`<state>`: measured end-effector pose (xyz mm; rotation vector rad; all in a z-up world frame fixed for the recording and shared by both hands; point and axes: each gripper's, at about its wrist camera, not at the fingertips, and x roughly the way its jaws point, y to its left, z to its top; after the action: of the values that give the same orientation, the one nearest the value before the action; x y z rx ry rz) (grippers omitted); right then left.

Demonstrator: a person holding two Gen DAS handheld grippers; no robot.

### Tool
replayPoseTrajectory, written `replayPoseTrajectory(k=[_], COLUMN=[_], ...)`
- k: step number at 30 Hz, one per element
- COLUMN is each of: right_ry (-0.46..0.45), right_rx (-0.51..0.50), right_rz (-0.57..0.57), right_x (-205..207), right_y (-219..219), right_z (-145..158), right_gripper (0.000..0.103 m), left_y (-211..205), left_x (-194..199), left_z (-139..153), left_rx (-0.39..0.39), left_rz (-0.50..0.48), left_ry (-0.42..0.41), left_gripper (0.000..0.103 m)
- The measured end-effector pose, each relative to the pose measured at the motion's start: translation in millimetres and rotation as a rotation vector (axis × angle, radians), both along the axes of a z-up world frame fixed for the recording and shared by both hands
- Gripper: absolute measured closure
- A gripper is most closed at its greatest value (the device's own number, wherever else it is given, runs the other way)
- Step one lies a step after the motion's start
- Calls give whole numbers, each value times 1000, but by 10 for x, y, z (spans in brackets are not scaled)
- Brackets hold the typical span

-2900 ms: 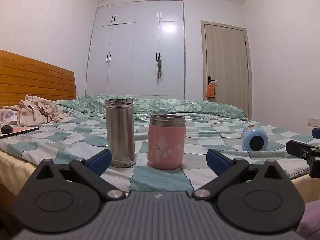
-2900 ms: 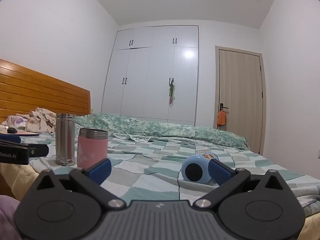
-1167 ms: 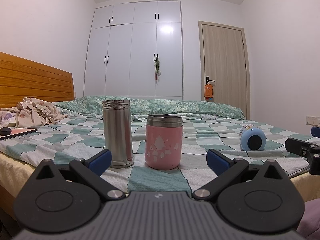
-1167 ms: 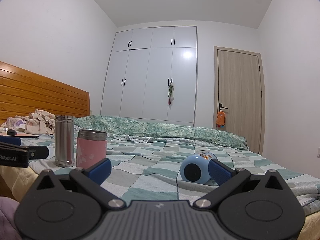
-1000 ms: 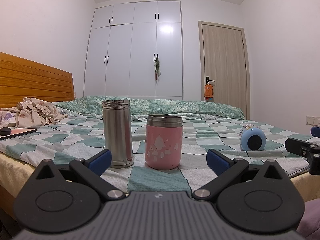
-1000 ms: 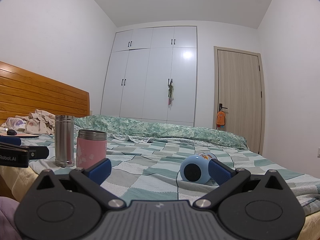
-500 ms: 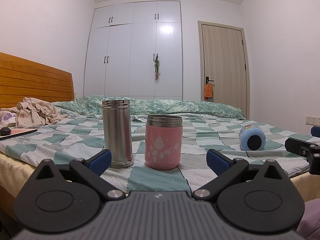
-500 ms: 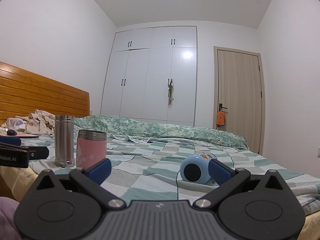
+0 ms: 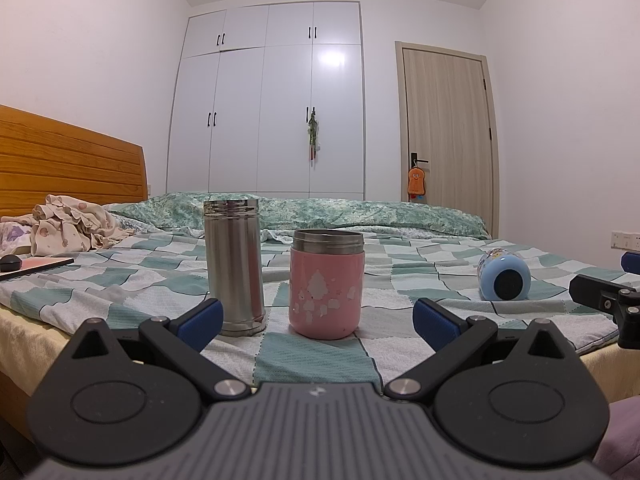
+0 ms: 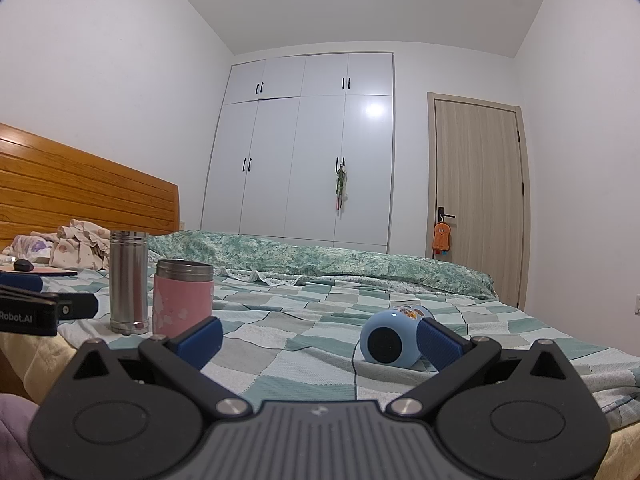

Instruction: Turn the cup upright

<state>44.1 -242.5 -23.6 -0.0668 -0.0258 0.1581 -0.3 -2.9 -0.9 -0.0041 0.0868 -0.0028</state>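
A light blue cup (image 10: 390, 338) lies on its side on the checked bedspread, its dark round end facing me; it also shows at the right of the left wrist view (image 9: 505, 280). A steel flask (image 9: 234, 267) and a pink jar (image 9: 327, 289) stand upright side by side. My left gripper (image 9: 316, 318) is open and empty, just short of the flask and jar. My right gripper (image 10: 318, 338) is open and empty, its right finger overlapping the blue cup's right side in view, the cup a little beyond it.
The bed (image 9: 400, 264) carries a green quilt roll at the back, crumpled clothes (image 9: 68, 228) and a flat pad with a black mouse (image 9: 10, 263) at the left. A wooden headboard, white wardrobe and door stand behind.
Both views settled slightly lower since the earliest frames. Over the last second nothing has visibly moved.
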Motion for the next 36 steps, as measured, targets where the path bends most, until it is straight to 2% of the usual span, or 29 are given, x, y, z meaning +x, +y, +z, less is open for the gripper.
replayPoseTrajectory(k=[10,17,23,28,36], right_ry=[6,39,73,144,247], right_rx=[13,28,6,-7,-24], right_rz=[0,17,25,34,29], right_x=[1,179,545,981,1724], right_y=[-33,-325,-776,-1220,-1867], right_z=[27,185,351,455,596], right_gripper=[0,0,0,0,0], left_y=[-60,-255,-666,-1130,-1923], left_x=[41,234,614,1049,1973], left_z=[27,246,473,628,731], left_rx=[25,37,79,133,193], left_rz=[-1,-71,-140,-214,-311], left_ry=[18,58,94,138,309], left_gripper=[0,0,0,0,0])
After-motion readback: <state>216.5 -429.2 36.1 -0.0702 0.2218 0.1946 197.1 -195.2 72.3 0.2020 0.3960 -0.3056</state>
